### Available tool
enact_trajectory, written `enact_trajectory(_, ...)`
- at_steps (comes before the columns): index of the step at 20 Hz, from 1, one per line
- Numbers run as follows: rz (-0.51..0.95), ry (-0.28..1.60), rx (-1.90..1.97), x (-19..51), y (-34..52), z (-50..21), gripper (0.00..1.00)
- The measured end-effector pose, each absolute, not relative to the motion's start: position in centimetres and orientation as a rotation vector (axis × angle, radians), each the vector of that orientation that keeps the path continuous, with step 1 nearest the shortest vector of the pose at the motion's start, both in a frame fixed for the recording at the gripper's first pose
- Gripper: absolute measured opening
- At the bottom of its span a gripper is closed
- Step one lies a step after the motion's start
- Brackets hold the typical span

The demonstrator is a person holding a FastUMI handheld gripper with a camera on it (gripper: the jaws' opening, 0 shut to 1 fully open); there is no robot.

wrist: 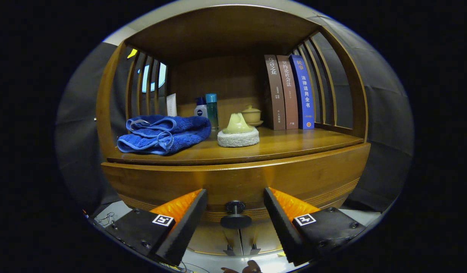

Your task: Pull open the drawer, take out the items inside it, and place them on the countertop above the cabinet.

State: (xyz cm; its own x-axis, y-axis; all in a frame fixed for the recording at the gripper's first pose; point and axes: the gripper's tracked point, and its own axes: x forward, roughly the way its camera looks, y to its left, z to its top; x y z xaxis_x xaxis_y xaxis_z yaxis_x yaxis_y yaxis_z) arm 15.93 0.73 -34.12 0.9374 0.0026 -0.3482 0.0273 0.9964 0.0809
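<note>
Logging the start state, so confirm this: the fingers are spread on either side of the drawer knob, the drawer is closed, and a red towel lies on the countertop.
One error: the towel is blue, not red, as the gripper view shows. The rest holds: fingers spread on either side of the drawer knob, drawer closed, towel on the countertop.

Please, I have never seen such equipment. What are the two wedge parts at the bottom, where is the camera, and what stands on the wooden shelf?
A person holds hand tongs; the camera rides on them, looking forward. The two wedges are their fingers, open, holding nothing. Between them is the drawer knob of a wooden cabinet, drawer closed. On the countertop lie a blue towel, bottles, a sponge with a yellow piece, a lidded cup and three books.
</note>
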Motion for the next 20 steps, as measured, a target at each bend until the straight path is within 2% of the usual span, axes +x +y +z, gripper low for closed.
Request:
enact_trajectory(12,-0.004,0.407,0.075,14.7,0.7,-33.8,1.0)
enact_trajectory(16,0.011,0.372,0.042,12.7,1.1,-28.9,1.0)
enact_trajectory(20,0.034,0.286,-0.023,11.1,1.3,-20.2,1.0)
